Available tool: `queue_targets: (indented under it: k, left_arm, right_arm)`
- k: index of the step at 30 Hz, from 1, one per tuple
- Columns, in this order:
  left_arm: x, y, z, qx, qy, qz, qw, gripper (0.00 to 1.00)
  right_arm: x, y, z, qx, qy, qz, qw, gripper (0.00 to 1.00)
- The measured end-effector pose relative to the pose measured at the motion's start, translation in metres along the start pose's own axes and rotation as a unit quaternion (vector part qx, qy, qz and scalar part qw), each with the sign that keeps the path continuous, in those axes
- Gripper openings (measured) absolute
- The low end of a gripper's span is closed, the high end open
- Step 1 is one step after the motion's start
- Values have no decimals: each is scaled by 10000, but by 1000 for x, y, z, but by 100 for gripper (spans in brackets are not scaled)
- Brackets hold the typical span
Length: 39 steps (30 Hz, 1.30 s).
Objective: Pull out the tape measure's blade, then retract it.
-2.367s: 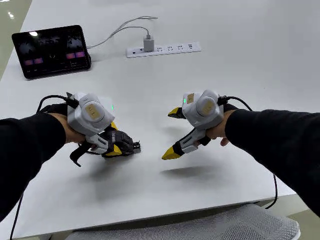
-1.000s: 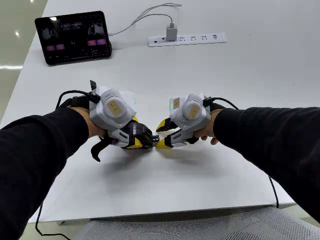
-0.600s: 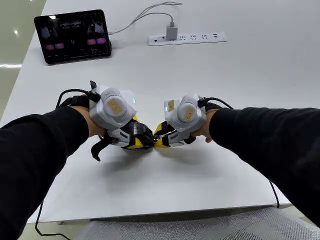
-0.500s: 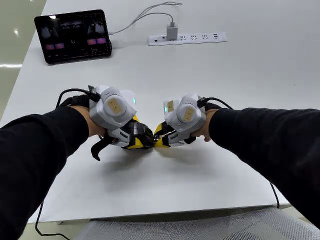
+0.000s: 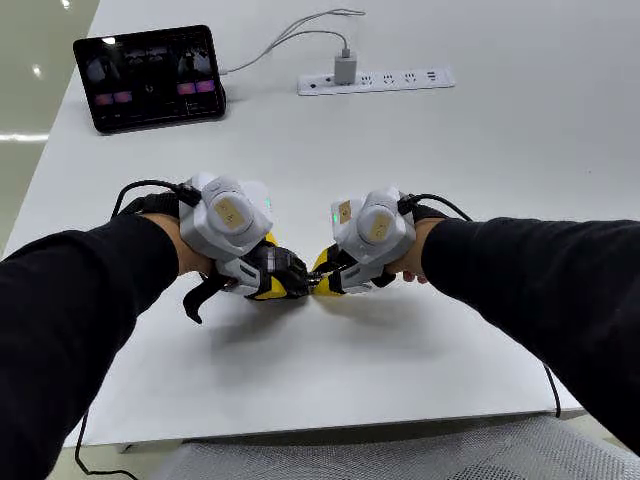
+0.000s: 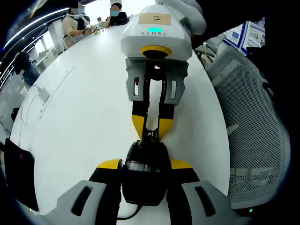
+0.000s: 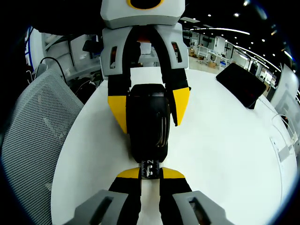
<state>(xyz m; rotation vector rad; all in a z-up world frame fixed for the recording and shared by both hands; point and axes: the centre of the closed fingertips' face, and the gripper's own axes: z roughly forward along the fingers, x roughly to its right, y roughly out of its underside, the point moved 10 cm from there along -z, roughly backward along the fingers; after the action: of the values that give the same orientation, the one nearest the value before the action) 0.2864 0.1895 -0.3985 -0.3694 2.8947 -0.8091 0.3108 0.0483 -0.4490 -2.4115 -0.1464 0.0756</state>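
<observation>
Your left gripper (image 6: 145,165) has its jaws clamped across the two flat sides of the tape (image 6: 144,183). The tape is low at the bench (image 5: 330,385) right in front of you, with its mouth facing 3 o'clock. I cannot tell whether it rests on the bench or hangs just clear. Your right gripper (image 7: 150,174) meets it nose to nose from 3 o'clock, jaws pinched on the tip of the blade (image 7: 150,167), with hardly any blade drawn out.

The tape looks like hard, smooth plastic, compact and probably dense for its size. Gripping it across the broad sides is the right hold, but it may swivel if your pull runs off-line. The blade is likely thin spring steel, so it should be stiff along its length, quick to kink if bent sideways, and always tugging back. Keep the pinch flat on its faces near the end, draw straight toward 3 o'clock, and let it feed home slowly.

Far off, the power strip (image 5: 375,80) lies at 12 o'clock and the tablet (image 5: 150,78) at 11 o'clock.
</observation>
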Motion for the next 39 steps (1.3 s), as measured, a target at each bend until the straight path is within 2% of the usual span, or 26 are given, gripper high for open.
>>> queue_targets:
  k: [39]
  left_arm:
    - [1, -1, 0, -66, -15, -5, 10000, 31]
  right_arm:
    - [0, 30, -30, -198, 62, 144, 9997, 11]
